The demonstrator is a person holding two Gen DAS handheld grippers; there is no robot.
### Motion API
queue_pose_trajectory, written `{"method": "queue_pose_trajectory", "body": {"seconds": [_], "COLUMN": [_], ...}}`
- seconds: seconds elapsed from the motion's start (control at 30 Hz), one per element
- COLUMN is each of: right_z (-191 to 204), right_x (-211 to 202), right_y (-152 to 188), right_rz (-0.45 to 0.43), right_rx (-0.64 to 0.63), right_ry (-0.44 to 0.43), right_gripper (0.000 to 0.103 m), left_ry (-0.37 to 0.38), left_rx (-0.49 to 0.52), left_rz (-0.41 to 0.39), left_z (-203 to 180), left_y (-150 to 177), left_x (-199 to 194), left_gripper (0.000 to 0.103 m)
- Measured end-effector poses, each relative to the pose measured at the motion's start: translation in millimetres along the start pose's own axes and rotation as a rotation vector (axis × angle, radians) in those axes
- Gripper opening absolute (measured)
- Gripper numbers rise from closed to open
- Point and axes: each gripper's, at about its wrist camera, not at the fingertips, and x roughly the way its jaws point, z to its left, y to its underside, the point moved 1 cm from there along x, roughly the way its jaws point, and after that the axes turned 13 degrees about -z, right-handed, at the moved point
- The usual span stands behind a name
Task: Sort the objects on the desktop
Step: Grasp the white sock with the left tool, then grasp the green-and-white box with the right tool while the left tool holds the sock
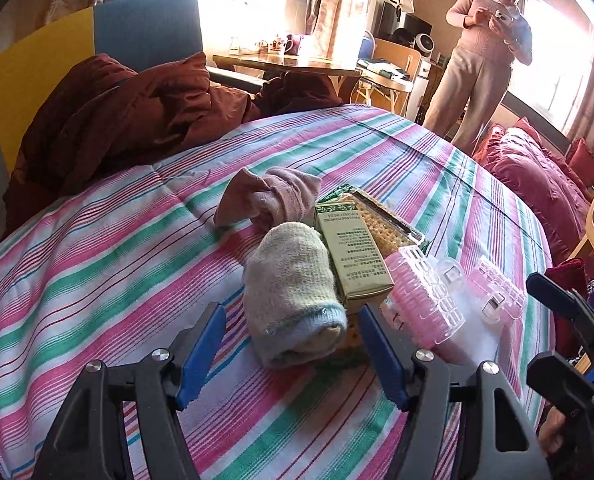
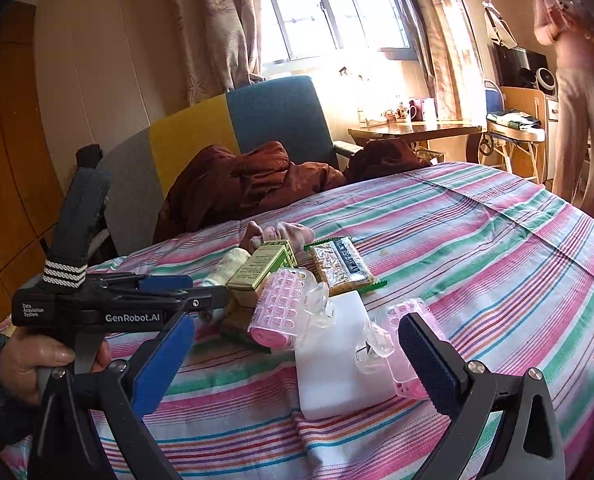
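A striped pink, green and white cloth-covered table (image 1: 137,248) is seen bearing a cluster: a white foam block (image 2: 337,364), a rolled cream knitted sock (image 1: 293,292) between the spread-apart left gripper (image 1: 293,354) fingers, an olive cardboard box (image 1: 353,252), pink plastic hair rollers (image 2: 281,304). The right gripper (image 2: 297,364) is held wide apart around the block, empty.

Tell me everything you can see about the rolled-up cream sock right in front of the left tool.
The cream sock is a thick, fuzzy knit rolled into a stubby bundle, with a pale blue cuff band at the end facing the camera. It lies on the striped cloth, pointing toward the open left tool, whose blue fingers sit either side of its near end without gripping it. Its right side rests against the green box; the pink sock lies just behind it.
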Motion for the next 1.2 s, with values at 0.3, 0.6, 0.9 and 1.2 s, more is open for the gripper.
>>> {"method": "queue_pose_trajectory", "body": {"seconds": [0.3,0.6,0.9,1.2], "right_z": [10,26,38,45], "right_x": [19,83,150,171], "right_y": [-19,-33,-26,-13], "right_rz": [-0.004,0.149,0.371,0.434], "right_rx": [-0.031,-0.091,-0.119,-0.174], "right_ry": [-0.018,-0.002,0.042,0.104], "right_gripper": [0.102,0.082,0.082,0.036], "left_ry": [0.023,-0.038,-0.084,-0.106], "left_rx": [-0.046,-0.154,-0.225,-0.243], "left_rz": [0.005,-0.018,-0.023,-0.051], "left_z": [10,25,40,51], "left_y": [3,21,58,83], "left_x": [13,-22,-77,-111], "left_gripper": [0.047,0.046,0.046,0.046]}}
